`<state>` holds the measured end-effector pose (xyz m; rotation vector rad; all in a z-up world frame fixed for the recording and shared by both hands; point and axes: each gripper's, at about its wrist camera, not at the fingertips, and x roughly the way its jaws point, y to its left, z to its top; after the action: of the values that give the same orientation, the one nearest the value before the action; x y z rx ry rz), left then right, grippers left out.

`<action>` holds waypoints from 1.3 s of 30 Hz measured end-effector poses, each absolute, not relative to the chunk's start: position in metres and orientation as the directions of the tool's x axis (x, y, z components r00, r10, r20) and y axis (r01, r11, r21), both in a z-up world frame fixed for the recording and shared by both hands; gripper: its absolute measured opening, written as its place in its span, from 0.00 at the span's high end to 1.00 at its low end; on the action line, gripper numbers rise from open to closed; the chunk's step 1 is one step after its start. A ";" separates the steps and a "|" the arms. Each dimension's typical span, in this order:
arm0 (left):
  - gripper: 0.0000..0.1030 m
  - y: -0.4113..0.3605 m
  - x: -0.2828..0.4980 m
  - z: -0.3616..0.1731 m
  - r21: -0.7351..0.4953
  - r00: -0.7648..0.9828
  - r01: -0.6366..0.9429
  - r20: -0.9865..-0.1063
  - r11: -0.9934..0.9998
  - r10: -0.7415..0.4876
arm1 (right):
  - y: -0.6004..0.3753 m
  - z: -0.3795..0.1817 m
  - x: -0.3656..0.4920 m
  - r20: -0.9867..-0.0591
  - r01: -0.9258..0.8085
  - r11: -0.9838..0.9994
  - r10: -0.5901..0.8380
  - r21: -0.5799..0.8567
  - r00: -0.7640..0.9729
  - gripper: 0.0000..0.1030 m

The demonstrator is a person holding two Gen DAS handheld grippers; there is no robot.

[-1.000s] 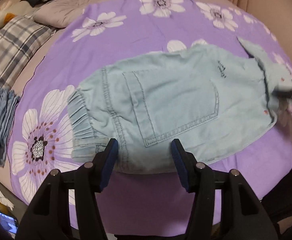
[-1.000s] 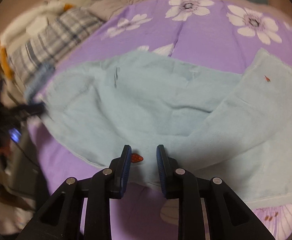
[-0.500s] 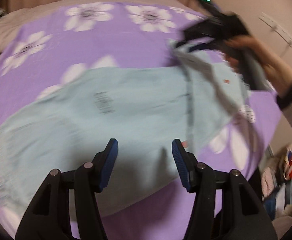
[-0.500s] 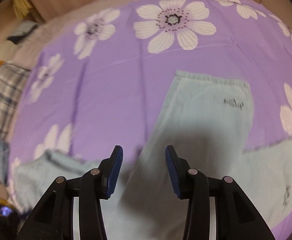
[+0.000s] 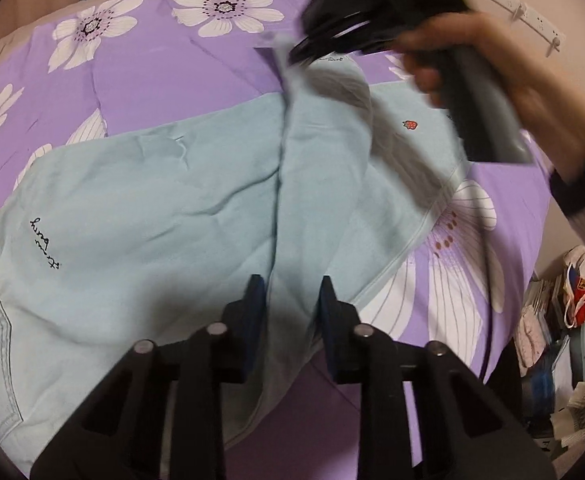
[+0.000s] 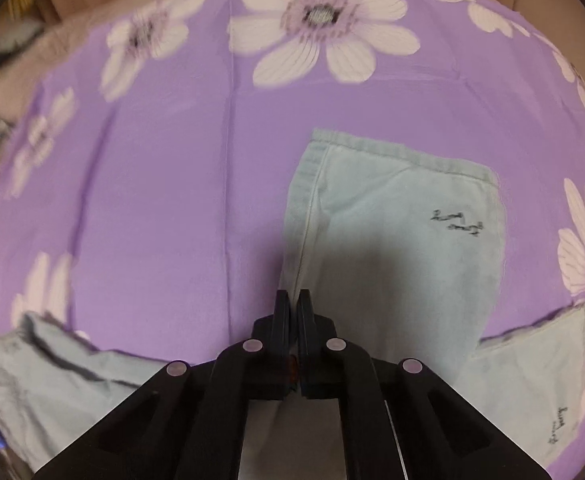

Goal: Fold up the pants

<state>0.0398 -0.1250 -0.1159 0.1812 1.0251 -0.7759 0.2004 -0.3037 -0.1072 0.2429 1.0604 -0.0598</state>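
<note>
Right gripper (image 6: 295,304): jaws parted half a second ago, now pinched together on the seam edge of a pant leg (image 6: 392,240); moved from the near hem with the strawberry print to this leg. Left gripper (image 5: 292,300): shifted from the waistband and back pocket toward the leg end; jaws narrower than before, with a raised fold of the pale blue pants (image 5: 152,216) between them. Right hand (image 5: 504,68): absent from the left wrist view a second ago, now large at upper right.
</note>
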 end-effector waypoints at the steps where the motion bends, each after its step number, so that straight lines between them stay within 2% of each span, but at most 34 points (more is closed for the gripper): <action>1: 0.79 -0.123 0.040 -0.116 -0.211 0.282 0.656 -0.822 0.725 -0.495 | -0.312 -0.096 0.186 -0.837 0.166 0.962 0.097 0.218 0.538 0.96; 4: 0.80 -0.123 0.037 -0.114 -0.199 0.291 0.659 -0.822 0.726 -0.490 | -0.338 -0.063 0.136 -0.732 0.170 0.928 0.139 0.332 0.667 0.96; 8: 0.81 -0.124 0.027 -0.111 -0.164 0.310 0.679 -0.819 0.716 -0.482 | -0.364 -0.035 0.066 -0.628 0.201 0.900 0.098 0.388 0.772 0.96; 12: 0.83 -0.128 0.022 -0.113 -0.131 0.320 0.687 -0.828 0.715 -0.460 | -0.399 -0.063 0.017 -0.617 0.285 0.825 0.096 0.489 0.781 0.96; 17: 0.80 -0.129 0.027 -0.118 -0.112 0.323 0.676 -0.843 0.728 -0.430 | -0.434 -0.139 -0.006 -0.630 0.361 0.682 0.189 0.637 0.753 0.94; 20: 0.78 -0.128 0.030 -0.119 -0.106 0.327 0.665 -0.849 0.739 -0.416 | -0.449 -0.155 -0.021 -0.557 0.354 0.565 0.236 0.745 0.796 0.81; 22: 0.79 -0.128 0.031 -0.119 -0.104 0.329 0.662 -0.850 0.742 -0.412 | -0.455 -0.151 -0.026 -0.522 0.343 0.542 0.217 0.767 0.825 0.63; 24: 0.79 -0.129 0.031 -0.119 -0.091 0.343 0.659 -0.847 0.746 -0.406 | -0.457 -0.146 -0.022 -0.533 0.358 0.554 0.190 0.752 0.825 0.62; 27: 0.84 -0.125 0.032 -0.116 -0.107 0.361 0.640 -0.832 0.761 -0.421 | -0.465 -0.146 -0.011 -0.566 0.405 0.548 0.157 0.731 0.809 0.62; 30: 0.85 -0.125 0.029 -0.115 -0.111 0.366 0.637 -0.827 0.763 -0.426 | -0.482 -0.153 -0.007 -0.544 0.413 0.489 0.157 0.768 0.824 0.62; 32: 0.85 -0.127 0.026 -0.116 -0.096 0.363 0.651 -0.832 0.753 -0.420 | -0.487 -0.155 -0.008 -0.565 0.429 0.512 0.138 0.744 0.814 0.74; 33: 0.85 -0.128 0.024 -0.116 -0.089 0.363 0.658 -0.833 0.748 -0.418 | -0.489 -0.154 -0.010 -0.595 0.452 0.544 0.113 0.707 0.796 0.92; 34: 0.86 -0.129 0.023 -0.116 -0.076 0.367 0.662 -0.834 0.745 -0.411 | -0.489 -0.153 -0.013 -0.609 0.461 0.568 0.091 0.682 0.788 0.95; 39: 0.86 -0.125 0.019 -0.111 -0.055 0.380 0.676 -0.828 0.734 -0.412 | -0.488 -0.141 -0.036 -0.602 0.470 0.587 0.037 0.659 0.797 0.96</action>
<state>0.0186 -0.1252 -0.1114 0.3154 0.9515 -0.7097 -0.0364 -0.4876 -0.1411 0.9206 0.6150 -0.2718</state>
